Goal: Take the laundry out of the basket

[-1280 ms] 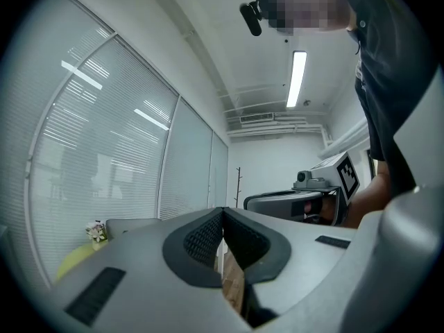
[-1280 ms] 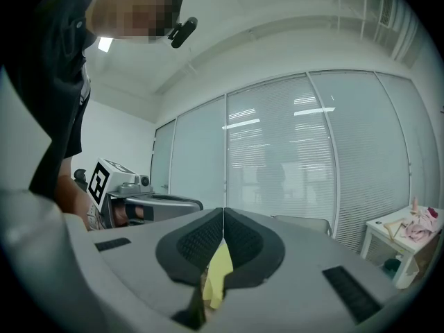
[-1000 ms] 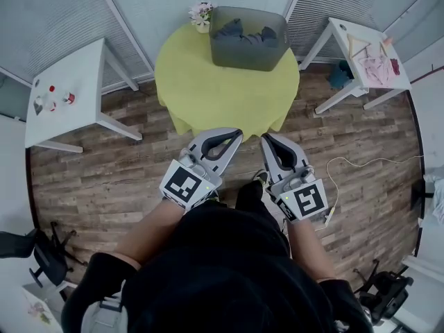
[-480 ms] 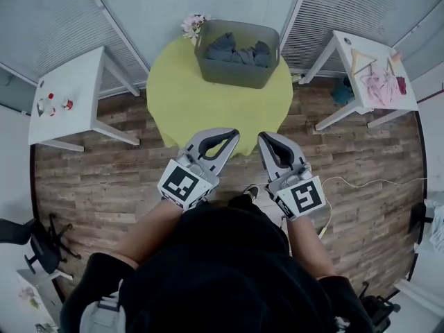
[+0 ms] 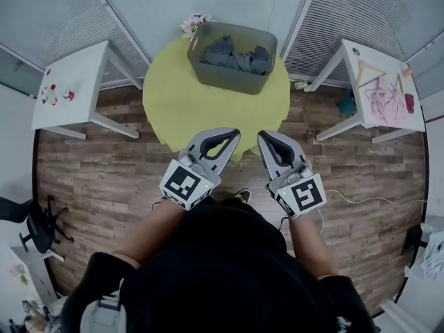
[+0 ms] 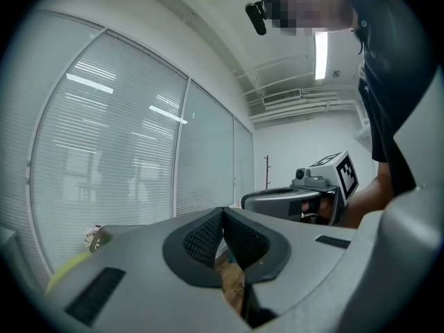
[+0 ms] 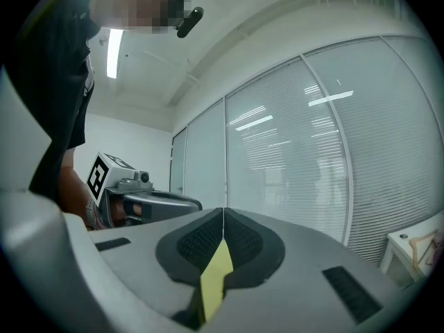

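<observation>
Closer now, the yellow surface (image 5: pixel 201 106) carries a grey basket (image 5: pixel 236 83) of crumpled grey-blue laundry (image 5: pixel 232 53); left gripper (image 5: pixel 232 135) and right gripper (image 5: pixel 266 138) hold their fingers pressed together, empty.

The basket (image 5: pixel 225 80) wall hides the lower part of the laundry (image 5: pixel 232 53).

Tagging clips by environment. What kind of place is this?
Probably an office or lab room set up for a home chore: blind-covered glass partitions along the back, a black office chair at the left edge, and a grey laundry basket on a round yellow table.
</observation>
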A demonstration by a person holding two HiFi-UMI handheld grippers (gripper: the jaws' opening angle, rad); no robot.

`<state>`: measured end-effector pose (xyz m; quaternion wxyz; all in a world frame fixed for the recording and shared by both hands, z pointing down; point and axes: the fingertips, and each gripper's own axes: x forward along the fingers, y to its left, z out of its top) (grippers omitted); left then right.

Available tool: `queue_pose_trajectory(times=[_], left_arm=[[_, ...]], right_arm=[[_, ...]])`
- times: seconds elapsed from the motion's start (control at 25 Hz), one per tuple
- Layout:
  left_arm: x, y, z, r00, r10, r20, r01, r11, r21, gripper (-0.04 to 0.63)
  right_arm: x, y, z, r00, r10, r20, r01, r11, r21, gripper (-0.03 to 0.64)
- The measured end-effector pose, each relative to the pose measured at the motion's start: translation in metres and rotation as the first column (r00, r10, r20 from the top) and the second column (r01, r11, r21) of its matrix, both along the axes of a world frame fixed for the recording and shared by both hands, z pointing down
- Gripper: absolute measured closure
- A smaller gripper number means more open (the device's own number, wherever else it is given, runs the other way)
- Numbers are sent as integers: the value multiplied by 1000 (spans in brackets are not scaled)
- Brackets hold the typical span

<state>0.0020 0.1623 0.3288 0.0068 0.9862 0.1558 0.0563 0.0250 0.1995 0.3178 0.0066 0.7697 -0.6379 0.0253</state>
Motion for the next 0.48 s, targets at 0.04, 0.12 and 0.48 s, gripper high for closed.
queue_pose_trajectory(times=[0.04,0.12,0.48], left_arm=[[4,1,1,1000,-7,6,7,1000,6,584],[12,3,5,1000,-17,16,17,1000,10,584],[43,-19,16,999,-41,34,41,999,0,584]], right_arm=[[5,2,1,1000,-5,3,5,1000,4,594],[16,5,4,1000,-9,13,9,1000,4,594],[48,-15,18,999,-31,40,31,999,-6,594]])
